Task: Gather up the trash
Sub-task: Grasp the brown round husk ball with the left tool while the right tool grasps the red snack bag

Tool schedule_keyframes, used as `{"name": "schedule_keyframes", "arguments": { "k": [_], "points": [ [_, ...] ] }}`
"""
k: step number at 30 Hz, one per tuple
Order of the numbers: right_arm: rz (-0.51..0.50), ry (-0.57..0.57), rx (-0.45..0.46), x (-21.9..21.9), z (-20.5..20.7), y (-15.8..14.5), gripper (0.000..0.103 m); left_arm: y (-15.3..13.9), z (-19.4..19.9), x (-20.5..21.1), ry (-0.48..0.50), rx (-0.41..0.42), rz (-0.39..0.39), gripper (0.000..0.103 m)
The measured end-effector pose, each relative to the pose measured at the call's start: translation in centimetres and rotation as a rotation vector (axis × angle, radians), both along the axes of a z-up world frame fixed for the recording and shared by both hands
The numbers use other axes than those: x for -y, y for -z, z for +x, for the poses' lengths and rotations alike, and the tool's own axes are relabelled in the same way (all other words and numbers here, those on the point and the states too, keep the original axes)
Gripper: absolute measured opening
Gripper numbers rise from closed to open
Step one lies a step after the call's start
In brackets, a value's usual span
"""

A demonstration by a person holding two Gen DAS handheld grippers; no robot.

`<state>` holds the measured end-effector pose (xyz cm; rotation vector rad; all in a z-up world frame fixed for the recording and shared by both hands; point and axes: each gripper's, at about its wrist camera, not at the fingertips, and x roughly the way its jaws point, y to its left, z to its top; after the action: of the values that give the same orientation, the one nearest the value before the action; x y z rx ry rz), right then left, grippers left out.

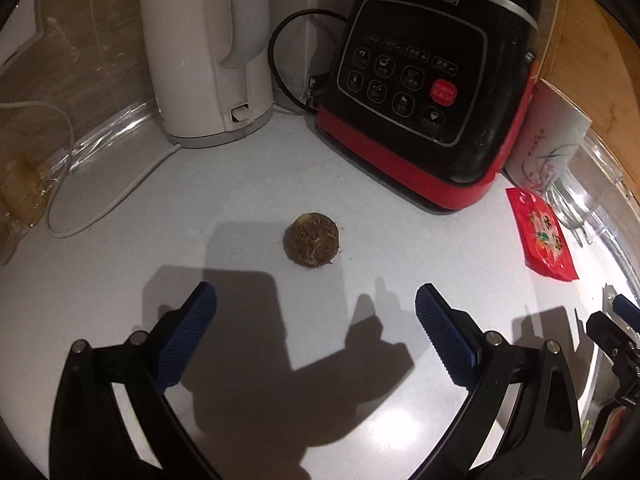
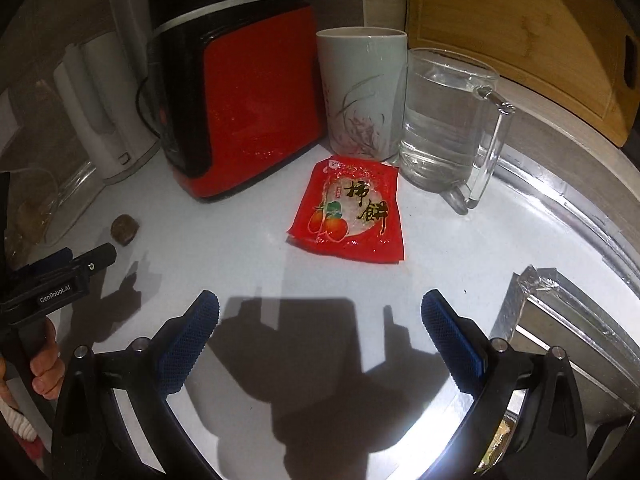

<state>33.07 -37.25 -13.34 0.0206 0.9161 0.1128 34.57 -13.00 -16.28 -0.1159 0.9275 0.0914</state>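
My left gripper (image 1: 316, 308), jaws wide, faces the brown hairy ball (image 1: 312, 239) mid-countertop (image 1: 240, 184); my right gripper (image 2: 320, 312), jaws wide, faces the red snack packet (image 2: 352, 212).

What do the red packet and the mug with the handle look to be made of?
Red packet: glossy plastic film, judging by its crinkles, sheen and a clear window. Handled mug: clear glass, apparently; the wall shows through it.

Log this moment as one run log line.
left gripper: open, facing brown ball | right gripper: open, facing red wrapper | nothing held
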Motion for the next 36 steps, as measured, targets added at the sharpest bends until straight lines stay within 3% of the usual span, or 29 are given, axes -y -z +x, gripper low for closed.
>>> {"name": "schedule_keyframes", "arguments": {
  "k": [9, 12, 20, 22, 24, 25, 27, 29, 32, 36],
  "points": [
    [0.041, 0.064, -0.056, 1.6, 5.8, 3.1, 0.101, 2.3, 3.5, 0.5, -0.041, -0.04, 0.001, 0.095],
    [0.051, 0.074, -0.066, 1.5, 7.1, 3.6, 0.101, 2.8, 4.2, 0.6, -0.047, -0.063, -0.008, 0.085],
    [-0.003, 0.083, -0.062, 0.0, 9.5, 4.8, 0.1, 3.0, 4.6, 1.0, -0.068, -0.048, 0.032, 0.073],
    [-0.034, 0.076, -0.051, -0.4, 9.6, 4.8, 0.09, 2.9, 4.5, 1.2, -0.062, -0.042, 0.033, 0.069],
    [-0.083, 0.063, -0.041, -0.9, 9.7, 4.9, 0.074, 2.8, 4.5, 1.5, -0.046, -0.037, 0.036, 0.057],
    [-0.1, 0.059, -0.037, -1.1, 9.7, 4.8, 0.059, 2.7, 4.4, 1.7, -0.04, -0.036, 0.038, 0.052],
    [-0.097, 0.055, -0.037, -1.0, 9.6, 4.7, 0.048, 2.6, 4.4, 2.0, -0.037, -0.033, 0.04, 0.035],
    [-0.089, 0.056, -0.038, -0.7, 9.6, 4.6, 0.032, 2.5, 4.5, 2.1, -0.032, -0.046, 0.032, 0.033],
    [-0.07, 0.058, -0.044, -0.7, 9.7, 4.5, 0.024, 2.5, 4.3, 2.4, -0.028, -0.037, 0.056, 0.033],
    [-0.054, 0.053, -0.044, -0.6, 9.2, 4.4, 0.023, 2.5, 4.3, 2.6, -0.018, -0.035, 0.071, 0.033]
  ]
}}
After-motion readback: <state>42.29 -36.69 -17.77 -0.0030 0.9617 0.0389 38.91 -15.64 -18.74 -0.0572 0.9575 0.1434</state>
